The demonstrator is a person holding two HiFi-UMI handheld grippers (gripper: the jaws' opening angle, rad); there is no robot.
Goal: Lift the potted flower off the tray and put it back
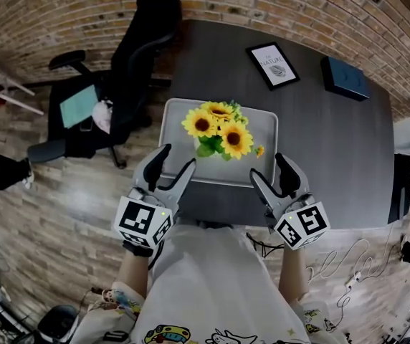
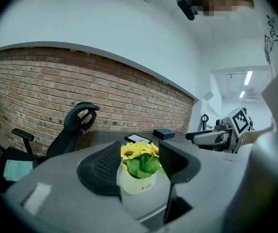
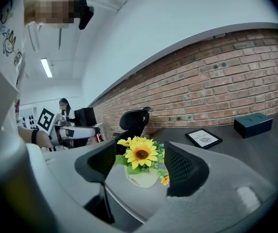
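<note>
A white pot of yellow sunflowers stands upright on a grey tray on the dark table. My left gripper is at the tray's near left edge, open, with nothing between its pads. My right gripper is at the near right edge, open too. In the left gripper view the pot sits beyond the spread jaws, apart from them. The right gripper view shows the pot the same way, framed by the jaws and untouched.
A framed picture and a dark blue box lie at the table's far right. A black office chair stands at the table's left end, before a brick wall. Cables trail on the floor at right.
</note>
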